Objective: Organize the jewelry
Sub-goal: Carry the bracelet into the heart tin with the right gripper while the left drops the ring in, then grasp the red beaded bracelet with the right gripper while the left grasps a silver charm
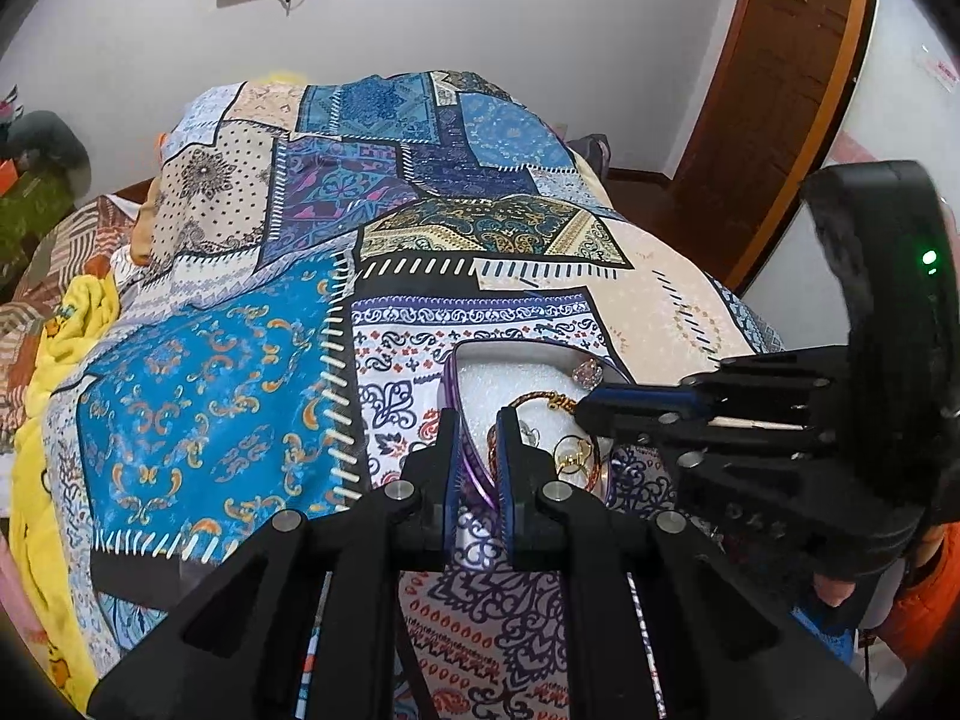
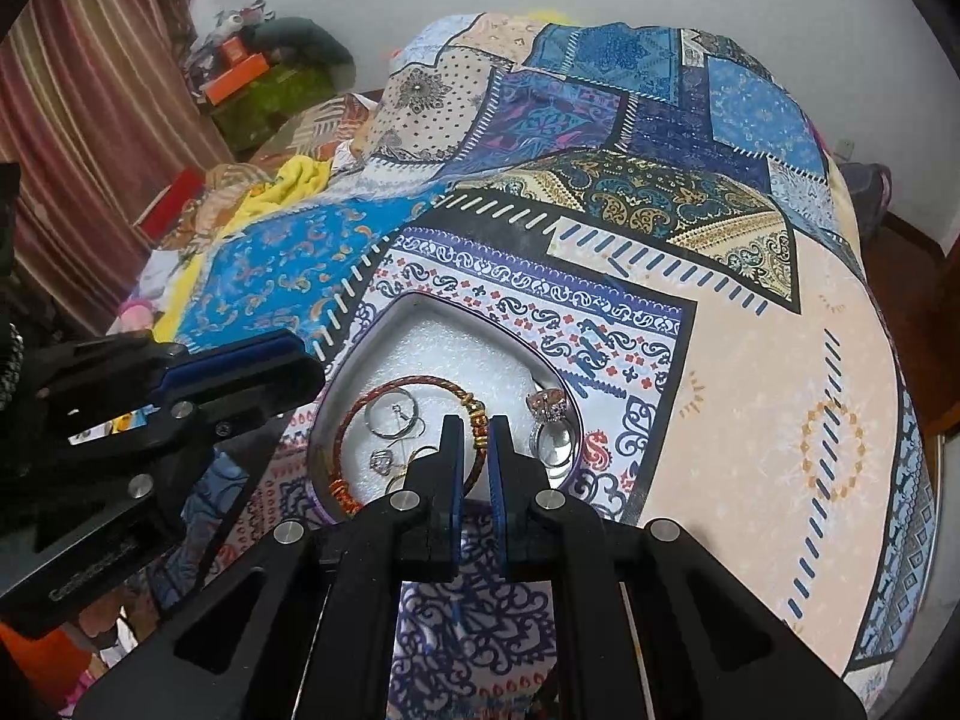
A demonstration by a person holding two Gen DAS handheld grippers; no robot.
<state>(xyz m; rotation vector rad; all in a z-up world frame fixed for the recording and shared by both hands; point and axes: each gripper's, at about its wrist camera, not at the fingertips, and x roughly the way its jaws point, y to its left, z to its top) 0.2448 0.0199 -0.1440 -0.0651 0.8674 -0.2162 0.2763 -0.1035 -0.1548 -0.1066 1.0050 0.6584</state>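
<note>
Item: heart-shaped jewelry box, purple rim, white foam lining, sitting on the patchwork bedspread

Contents, as I read them from the right wrist view:
- red-and-gold bangle, a stiff hoop lying flat around the smaller pieces; light, smooth, likely to slide on foam
- two plain silver rings, overlapping, near the middle
- small stone-set ring, beside them
- large ring with a pink stone, against the right wall; I judge the setting the delicate part, so I would take it by the band

My left gripper: fingers nearly together, clamped on the box's near purple rim, steadying it. The wall looks thin and springy; I would keep the squeeze light

My right gripper: fingers close together on the gold-beaded stretch of the bangle; it looks pinched there, though I cannot be certain the pads bear on it

Best hold on the bangle, in my judgement: across the hoop's wire, lifted level so it clears the rings
</note>
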